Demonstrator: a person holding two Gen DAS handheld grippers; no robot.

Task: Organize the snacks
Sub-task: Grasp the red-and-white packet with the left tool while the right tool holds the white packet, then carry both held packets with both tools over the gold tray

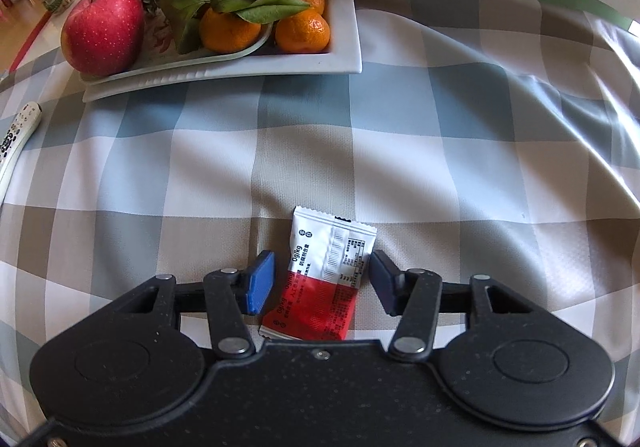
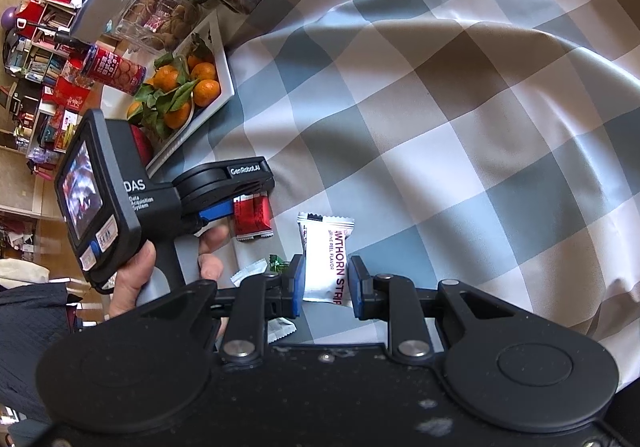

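My left tongs point(image 1: 322, 281) straddle, unclamped, a light, crinkly red-and-white foil snack packet point(image 1: 326, 275); grip its flat middle. My right tongs point(image 2: 323, 285) clamp a white hawthorn-strip packet point(image 2: 326, 259).

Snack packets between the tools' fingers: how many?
2: a red-and-white packet lies inside the open left gripper; a white packet is pinched by the right gripper.

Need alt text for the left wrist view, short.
The left gripper hangs over a red-and-white snack packet lying on a checked tablecloth, its blue pads either side of the packet without squeezing it. Behind, a white tray holds tangerines and a red apple.
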